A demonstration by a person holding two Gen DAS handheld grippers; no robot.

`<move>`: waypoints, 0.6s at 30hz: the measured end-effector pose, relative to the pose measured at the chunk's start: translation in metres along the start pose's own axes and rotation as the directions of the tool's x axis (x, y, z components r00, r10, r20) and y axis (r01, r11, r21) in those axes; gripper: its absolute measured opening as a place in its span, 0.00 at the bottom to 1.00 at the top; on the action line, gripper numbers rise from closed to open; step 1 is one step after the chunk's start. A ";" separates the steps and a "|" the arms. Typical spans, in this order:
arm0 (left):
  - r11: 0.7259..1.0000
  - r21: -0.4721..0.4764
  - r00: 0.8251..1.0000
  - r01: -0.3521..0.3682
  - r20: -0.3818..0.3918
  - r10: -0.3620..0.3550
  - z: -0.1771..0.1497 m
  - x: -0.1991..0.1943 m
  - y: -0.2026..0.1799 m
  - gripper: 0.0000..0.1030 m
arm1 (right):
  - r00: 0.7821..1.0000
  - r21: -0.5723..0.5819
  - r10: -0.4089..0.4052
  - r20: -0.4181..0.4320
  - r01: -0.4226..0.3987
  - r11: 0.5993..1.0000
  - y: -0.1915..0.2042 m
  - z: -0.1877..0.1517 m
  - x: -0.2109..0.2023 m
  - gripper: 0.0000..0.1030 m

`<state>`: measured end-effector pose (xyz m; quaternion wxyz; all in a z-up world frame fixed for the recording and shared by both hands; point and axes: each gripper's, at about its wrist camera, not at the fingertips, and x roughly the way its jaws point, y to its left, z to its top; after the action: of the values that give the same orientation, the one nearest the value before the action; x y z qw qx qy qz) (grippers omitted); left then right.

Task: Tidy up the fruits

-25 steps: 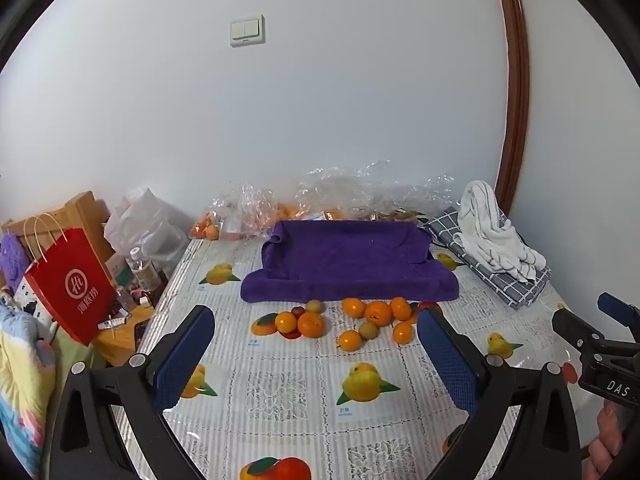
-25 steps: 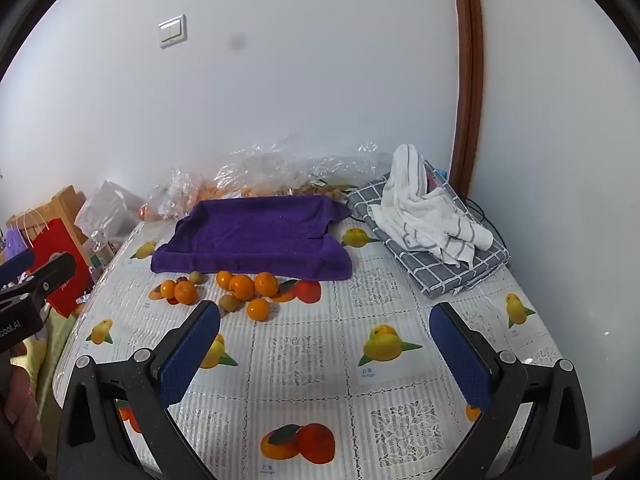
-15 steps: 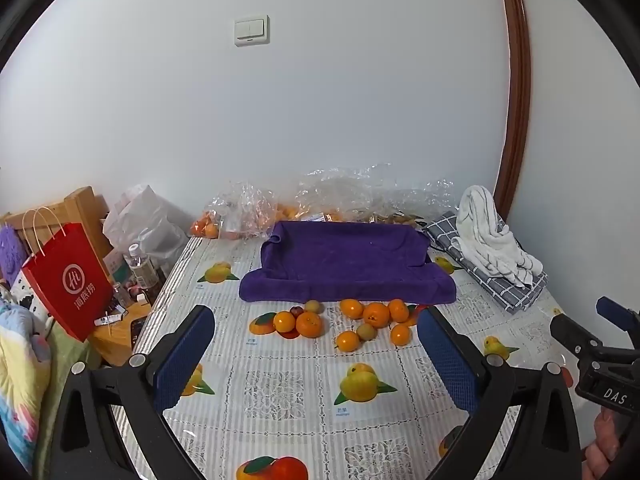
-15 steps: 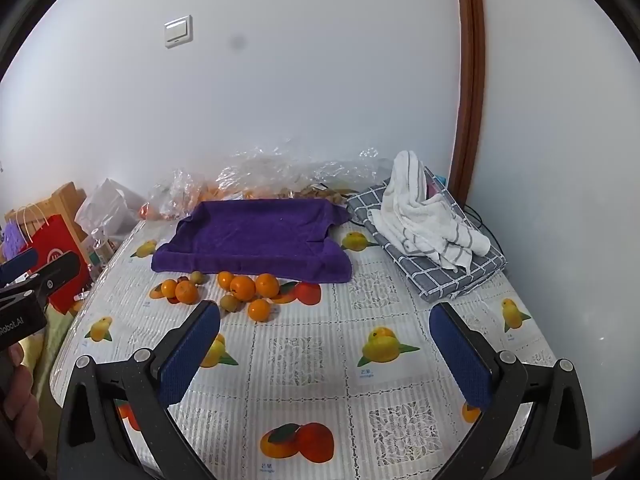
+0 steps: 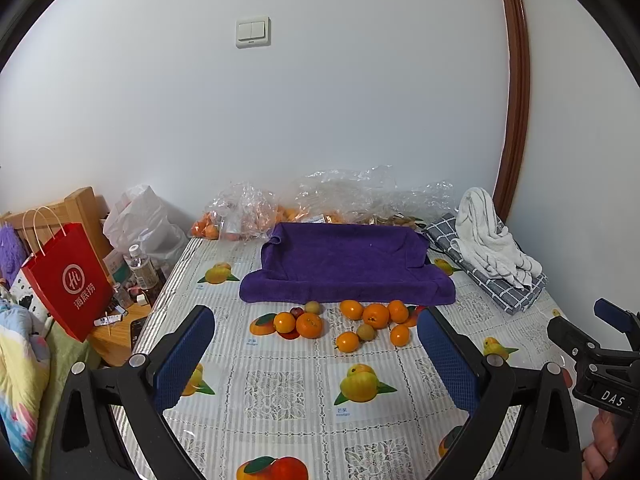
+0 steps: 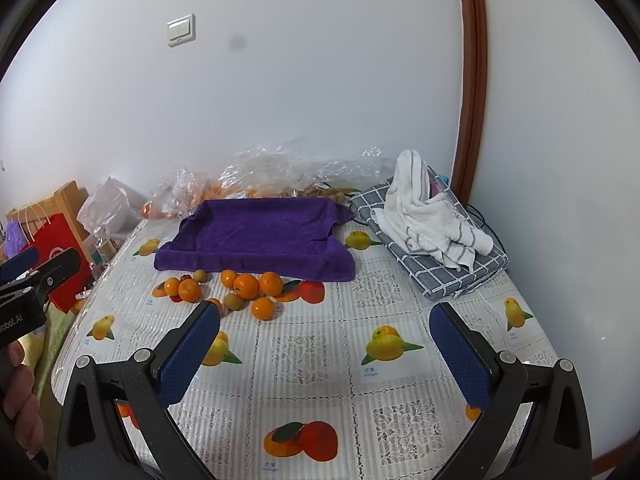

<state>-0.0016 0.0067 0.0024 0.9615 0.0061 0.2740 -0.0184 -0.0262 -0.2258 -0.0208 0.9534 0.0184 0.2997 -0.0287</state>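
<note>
Red paper shopping bag (image 5: 68,276) is showing a white circular logo above three Chinese characters, "海底捞". Black right gripper body (image 5: 608,388) is reading "DAS"; black left gripper body (image 6: 18,314) is reading "obot.AI", partly cut off. Small captions on the fruit-printed plastic tablecloth (image 5: 288,364) are staying illegible.

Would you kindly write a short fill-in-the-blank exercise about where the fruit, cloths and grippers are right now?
1. The loose oranges lie on the tablecloth just in front of the ____ towel.
2. The white striped towel rests on top of a folded grey ____ cloth.
3. The left gripper and right gripper both have their jaws ____ and hold nothing.
4. The paper bag left of the table is ____.

Missing words: purple; checked; open; red
</note>
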 end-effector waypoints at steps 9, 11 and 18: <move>1.000 0.003 1.000 -0.004 0.003 0.004 0.001 -0.004 -0.001 0.99 | 1.000 -0.001 0.001 0.007 -0.001 1.000 0.000 0.000 -0.002 1.00; 1.000 0.001 1.000 -0.006 0.001 0.006 0.002 -0.005 -0.002 0.99 | 1.000 0.001 0.000 0.006 0.000 1.000 -0.001 0.000 -0.002 1.00; 1.000 -0.004 1.000 0.000 0.001 0.000 0.003 -0.002 -0.001 0.99 | 1.000 0.001 -0.002 0.009 0.002 1.000 0.000 0.000 -0.004 1.00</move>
<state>-0.0018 0.0054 0.0060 0.9616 0.0044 0.2737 -0.0179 -0.0293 -0.2260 -0.0189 0.9547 0.0184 0.2953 -0.0300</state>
